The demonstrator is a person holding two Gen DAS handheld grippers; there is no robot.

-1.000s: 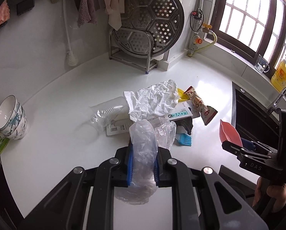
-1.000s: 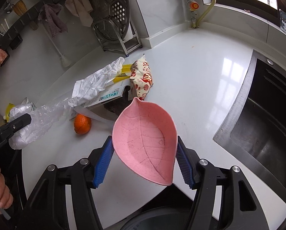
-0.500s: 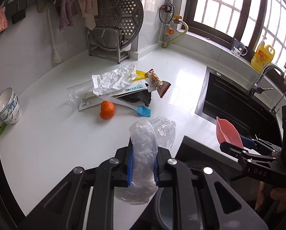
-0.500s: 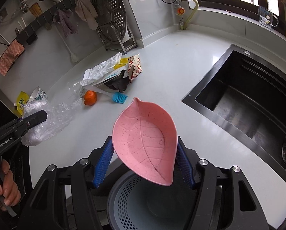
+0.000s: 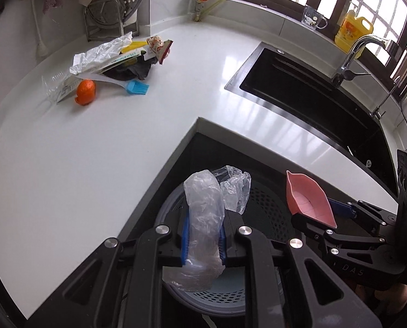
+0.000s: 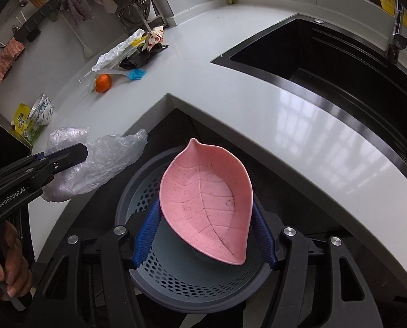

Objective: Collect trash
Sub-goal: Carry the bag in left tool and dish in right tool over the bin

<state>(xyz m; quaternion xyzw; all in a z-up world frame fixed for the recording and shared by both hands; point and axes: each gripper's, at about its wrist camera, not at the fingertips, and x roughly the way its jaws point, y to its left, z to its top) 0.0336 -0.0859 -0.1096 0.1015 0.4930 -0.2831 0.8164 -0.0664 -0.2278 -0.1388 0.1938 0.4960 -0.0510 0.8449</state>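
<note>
My left gripper (image 5: 203, 233) is shut on a clear crumpled plastic bag (image 5: 205, 213), also seen in the right wrist view (image 6: 99, 164), and holds it over a grey perforated bin (image 5: 263, 205) below the counter's inner corner. My right gripper (image 6: 205, 229) is shut on a pink leaf-shaped dish (image 6: 207, 202), held over the same bin (image 6: 176, 276). The dish also shows in the left wrist view (image 5: 308, 199). A trash pile (image 5: 113, 57) of crumpled white paper, wrappers and a box lies on the far counter.
An orange (image 5: 85, 92) and a blue silicone brush (image 5: 136, 87) lie beside the pile. A black sink (image 5: 312, 95) with a tap is at the right. Stacked bowls (image 6: 41, 109) stand at the counter's left end. A steamer rack (image 5: 121, 5) stands at the back.
Both grippers have pulled back from the counter and down, and now hang over the grey bin. The bag and the pink dish stay gripped.
</note>
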